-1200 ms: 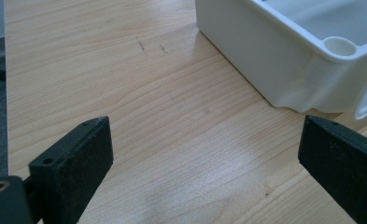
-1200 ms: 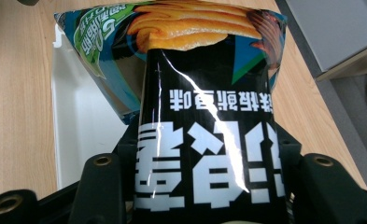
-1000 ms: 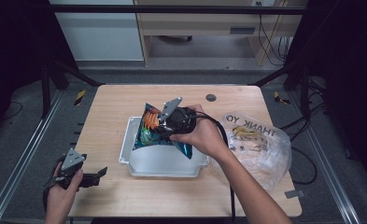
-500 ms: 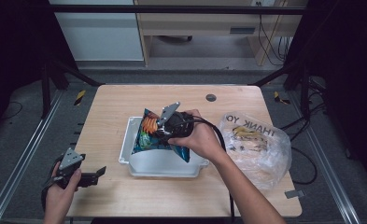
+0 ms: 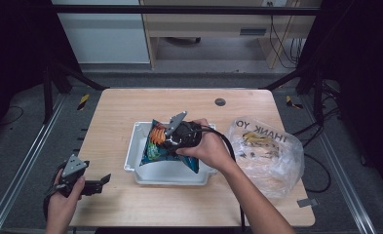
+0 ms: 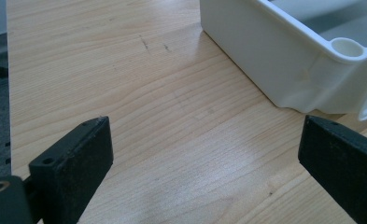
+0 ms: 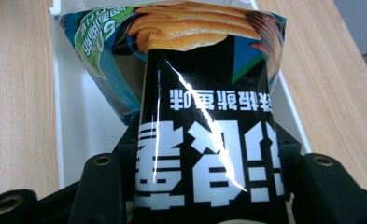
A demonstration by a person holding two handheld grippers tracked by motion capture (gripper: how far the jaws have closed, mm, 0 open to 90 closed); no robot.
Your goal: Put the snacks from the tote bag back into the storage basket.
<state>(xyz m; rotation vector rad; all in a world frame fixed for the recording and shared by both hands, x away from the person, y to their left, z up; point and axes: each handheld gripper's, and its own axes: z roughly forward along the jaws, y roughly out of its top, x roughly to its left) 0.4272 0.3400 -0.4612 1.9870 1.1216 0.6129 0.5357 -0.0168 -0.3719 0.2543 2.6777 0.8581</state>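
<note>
One snack bag (image 5: 160, 144), clamped in the right gripper (image 5: 172, 138), has sunk lower over the white bin (image 5: 172, 176) within a second, suggesting a drop-off, while the left gripper (image 5: 99, 183) rests wide open nearby.

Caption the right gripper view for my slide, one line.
Right gripper shut on a chip bag, holding it over the white bin on the wooden table.

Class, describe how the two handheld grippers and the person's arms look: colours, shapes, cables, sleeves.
Both grippers, left gripper and right gripper, are black with blocky, flat-faced jaws and screw holes at their bases. Each carries a grey three-cornered plate on top. A black cable trails from the right one. Both forearms are bare, no sleeves showing.
</note>
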